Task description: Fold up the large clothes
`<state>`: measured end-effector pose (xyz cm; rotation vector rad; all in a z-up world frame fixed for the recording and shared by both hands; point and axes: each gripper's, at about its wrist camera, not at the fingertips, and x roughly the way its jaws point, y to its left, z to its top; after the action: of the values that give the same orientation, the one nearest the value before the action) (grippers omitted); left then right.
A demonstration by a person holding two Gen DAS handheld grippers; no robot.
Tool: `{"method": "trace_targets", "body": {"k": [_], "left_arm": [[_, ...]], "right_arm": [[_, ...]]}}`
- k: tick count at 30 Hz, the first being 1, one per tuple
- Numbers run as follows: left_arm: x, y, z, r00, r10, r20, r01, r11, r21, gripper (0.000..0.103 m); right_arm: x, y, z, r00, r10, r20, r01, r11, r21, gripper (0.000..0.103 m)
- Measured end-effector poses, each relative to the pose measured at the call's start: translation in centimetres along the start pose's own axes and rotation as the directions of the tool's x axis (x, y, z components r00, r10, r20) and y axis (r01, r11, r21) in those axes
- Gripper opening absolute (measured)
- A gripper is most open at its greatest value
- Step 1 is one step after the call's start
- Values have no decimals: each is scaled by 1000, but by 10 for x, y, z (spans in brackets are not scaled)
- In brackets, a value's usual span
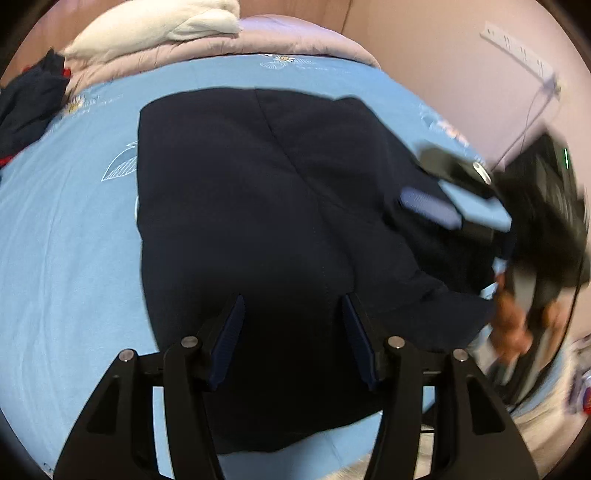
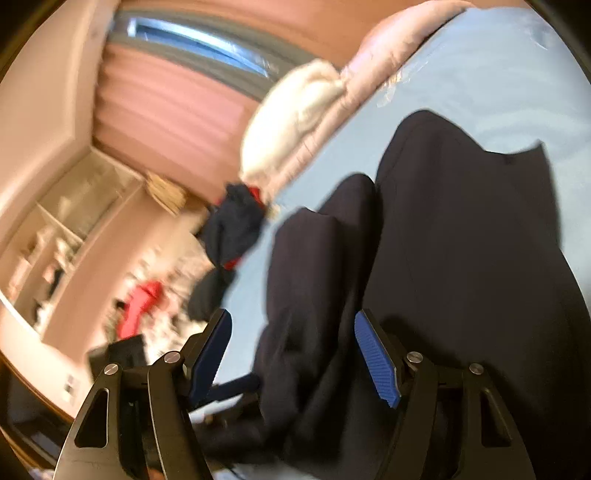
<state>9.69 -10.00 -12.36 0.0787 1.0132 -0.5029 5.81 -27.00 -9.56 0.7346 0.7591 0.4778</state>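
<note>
A large dark navy garment [image 1: 258,206] lies spread on the light-blue bed sheet [image 1: 62,229], with a seam running down its middle. My left gripper [image 1: 293,306] hovers over the garment's near part, its blue pads wide apart and holding nothing. My right gripper [image 1: 443,184] shows blurred at the garment's right edge, with a hand [image 1: 513,325] behind it. In the right wrist view, my right gripper [image 2: 293,332] is open. A rumpled fold of the garment [image 2: 314,280] lies between and beyond its fingers, and neither pad presses on it.
A white pillow [image 1: 155,29] and a pink quilt [image 1: 280,40] lie at the head of the bed. Another dark garment with red trim [image 1: 26,107] is heaped at the left edge. A power strip [image 1: 517,50] with a cable hangs on the right wall. Shelves [image 2: 74,221] stand beyond the bed.
</note>
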Motion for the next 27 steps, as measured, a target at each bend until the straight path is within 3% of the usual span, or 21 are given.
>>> {"method": "trace_targets", "body": {"k": [2,5,10,12,14,16,19,27], "left_arm": [[8,-6,-6,999,29,22,-30,999,34,60],[11,-3,-11,999,24,39,-25,999,38,62],[-10,20,-11,994,-90,55,93,994,-55,67],[-23,33,-14,992,-104,77,112,988,-104,69],[-32,49,-18,991,-97,88,109,982,-153,69],[-39,65,-25,992,-89,85,105,972,-210,69],[-43,86,-30,994,-84,74,102,956,-276,69],[-56,103,-30,993,-75,89,98,948,-303,70]], "right_arm": [[11,-5,4,999,-39,-23,39,999,-9,70],[23,-11,8,999,-10,-52,11,1000,1,70],[39,-1,11,997,7,-72,-13,997,-79,70],[45,2,13,996,-3,-84,-4,996,-84,70],[48,3,13,996,-13,-88,4,995,-95,60],[51,4,11,996,-25,-84,16,995,-97,36],[48,7,5,998,-44,-40,40,994,-98,13],[-8,41,26,990,43,132,-24,989,-143,7]]}}
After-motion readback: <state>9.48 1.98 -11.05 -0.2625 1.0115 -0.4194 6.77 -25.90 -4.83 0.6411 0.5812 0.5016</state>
